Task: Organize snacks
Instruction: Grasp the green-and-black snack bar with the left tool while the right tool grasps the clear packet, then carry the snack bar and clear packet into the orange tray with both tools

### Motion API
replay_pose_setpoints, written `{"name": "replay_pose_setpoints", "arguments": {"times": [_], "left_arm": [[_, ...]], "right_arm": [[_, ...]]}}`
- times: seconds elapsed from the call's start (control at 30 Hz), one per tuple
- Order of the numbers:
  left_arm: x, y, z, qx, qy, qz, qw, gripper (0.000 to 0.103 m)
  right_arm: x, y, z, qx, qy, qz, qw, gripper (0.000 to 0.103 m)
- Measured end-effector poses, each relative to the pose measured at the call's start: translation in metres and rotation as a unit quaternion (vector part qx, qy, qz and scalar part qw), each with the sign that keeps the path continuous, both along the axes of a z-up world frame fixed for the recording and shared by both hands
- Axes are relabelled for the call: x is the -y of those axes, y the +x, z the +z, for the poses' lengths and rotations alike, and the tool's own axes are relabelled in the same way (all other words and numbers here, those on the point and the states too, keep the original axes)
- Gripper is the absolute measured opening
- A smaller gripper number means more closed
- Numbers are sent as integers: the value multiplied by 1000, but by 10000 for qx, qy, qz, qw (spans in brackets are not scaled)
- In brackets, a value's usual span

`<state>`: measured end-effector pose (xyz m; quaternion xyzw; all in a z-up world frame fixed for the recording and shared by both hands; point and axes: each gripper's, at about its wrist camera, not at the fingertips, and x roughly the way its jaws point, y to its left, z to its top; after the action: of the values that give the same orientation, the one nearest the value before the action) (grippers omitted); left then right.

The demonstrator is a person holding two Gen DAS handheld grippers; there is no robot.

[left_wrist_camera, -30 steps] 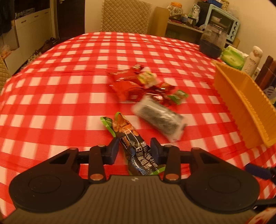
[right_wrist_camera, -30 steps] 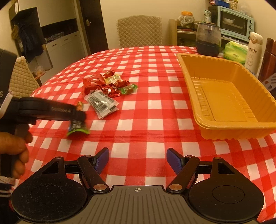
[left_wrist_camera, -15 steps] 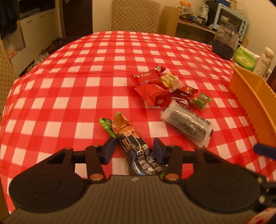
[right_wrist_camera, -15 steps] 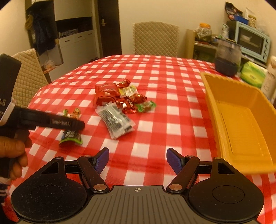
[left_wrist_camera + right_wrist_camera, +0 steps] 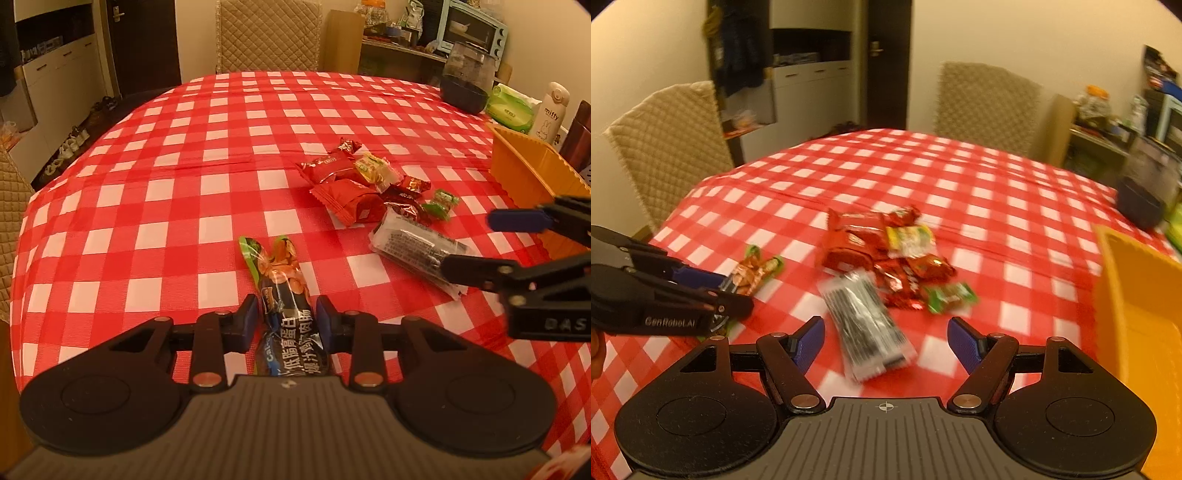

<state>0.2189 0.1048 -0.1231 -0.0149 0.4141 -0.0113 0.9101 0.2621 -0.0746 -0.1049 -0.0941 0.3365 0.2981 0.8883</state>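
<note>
Left jaws closing on the sausage stick, right jaws lining up the clear packet

The left gripper [image 5: 286, 317] has just been narrowing its jaws, pads now against the dark sausage stick [image 5: 286, 295] near the bench's near edge; the slick wrapper could squirt out. Further right, the right gripper [image 5: 886, 341] holds its jaws apart, the clear packet [image 5: 866, 323] between the tips, untouched; it may get shoved into the candy pile [image 5: 886, 254]. The orange tray [image 5: 1137, 332] waits by the right edge.
</note>
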Motion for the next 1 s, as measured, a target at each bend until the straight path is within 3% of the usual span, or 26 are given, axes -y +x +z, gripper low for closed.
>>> {"name": "replay_pose_setpoints", "arguments": {"times": [0.07,0.33,0.63,0.77,1.0], "left_arm": [[1,0,0,43,20,24,10000,32],[-1,1,-3,129,-45,137,9998,33],[10,3,-6,151,253,107,9995,33],[9,3,-5,158,197,139,9996,27],[10,-5,2,287,151,141,9994,26]], "right_arm": [[-10,6,-3,29,-122,240,9996,63],[-32,26,-21,-231,-405,580,9972,42],[-34,22,-22,-283,-457,453,9975,40],[-33,22,-23,-297,-445,392,9978,40],[-25,10,-12,-141,-445,238,9986,39]]}}
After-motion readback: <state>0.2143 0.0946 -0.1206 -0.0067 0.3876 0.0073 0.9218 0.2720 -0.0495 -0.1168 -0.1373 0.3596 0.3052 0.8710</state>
